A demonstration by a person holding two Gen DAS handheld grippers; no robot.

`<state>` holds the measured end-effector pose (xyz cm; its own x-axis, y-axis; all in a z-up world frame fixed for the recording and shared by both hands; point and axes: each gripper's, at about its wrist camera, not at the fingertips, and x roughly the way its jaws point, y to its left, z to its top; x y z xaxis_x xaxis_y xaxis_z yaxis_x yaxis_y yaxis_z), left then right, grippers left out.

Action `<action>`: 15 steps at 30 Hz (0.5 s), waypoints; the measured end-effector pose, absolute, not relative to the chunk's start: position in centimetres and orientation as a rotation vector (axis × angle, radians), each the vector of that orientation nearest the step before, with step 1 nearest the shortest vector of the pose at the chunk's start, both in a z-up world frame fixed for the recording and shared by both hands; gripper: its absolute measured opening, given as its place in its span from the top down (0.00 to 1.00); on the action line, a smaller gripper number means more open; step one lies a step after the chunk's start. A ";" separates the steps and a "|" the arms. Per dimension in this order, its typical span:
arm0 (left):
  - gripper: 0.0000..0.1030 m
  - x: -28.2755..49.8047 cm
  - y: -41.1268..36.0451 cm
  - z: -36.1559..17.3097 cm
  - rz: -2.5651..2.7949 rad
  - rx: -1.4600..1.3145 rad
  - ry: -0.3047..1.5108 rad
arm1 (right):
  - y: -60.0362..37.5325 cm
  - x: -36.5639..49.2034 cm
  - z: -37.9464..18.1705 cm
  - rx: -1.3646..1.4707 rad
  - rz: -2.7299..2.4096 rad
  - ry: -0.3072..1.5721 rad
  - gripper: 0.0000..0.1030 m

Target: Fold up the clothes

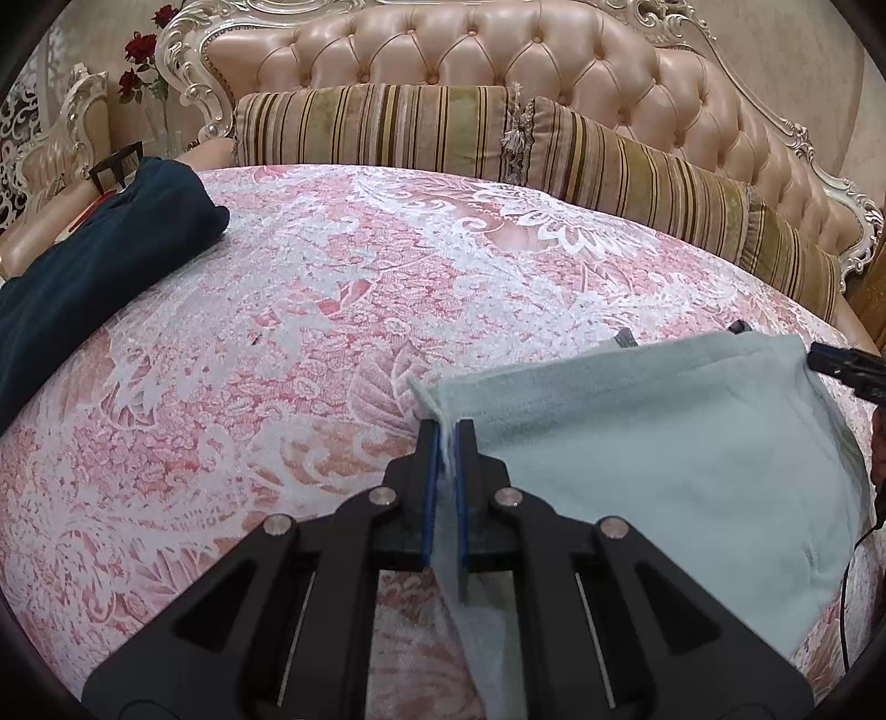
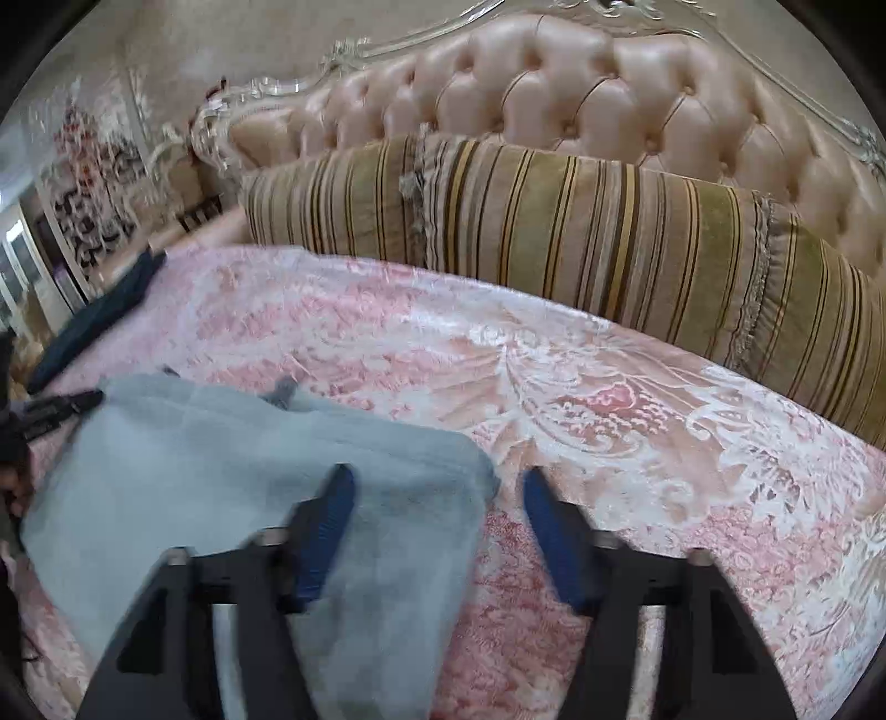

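A pale blue-grey garment lies partly folded on the pink patterned bedspread. My left gripper is shut on the garment's left edge, with cloth pinched between the blue pads and hanging down below them. In the right wrist view the same pale garment lies lower left, and my right gripper stands open over its right corner; the left finger is above the cloth and the right finger above the bedspread. The right gripper's tip shows at the garment's far right edge.
A dark navy garment lies folded at the bed's left side, also the dark garment. Striped bolster pillows and a tufted pink headboard line the far side. A black cable hangs at the right.
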<state>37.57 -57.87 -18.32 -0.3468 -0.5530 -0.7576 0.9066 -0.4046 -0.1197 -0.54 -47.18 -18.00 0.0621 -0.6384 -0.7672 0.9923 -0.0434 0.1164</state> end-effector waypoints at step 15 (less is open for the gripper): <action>0.87 38.2 -58.6 -18.6 -1.901 0.755 0.700 | -48.3 0.2 -18.0 0.759 -1.481 0.654 0.94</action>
<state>38.22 -58.60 -18.60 -0.3674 -0.5544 -0.7468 0.9062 -0.3941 -0.1533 0.22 -48.34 -18.04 0.0035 -0.6202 -0.7844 0.9975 -0.0528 0.0462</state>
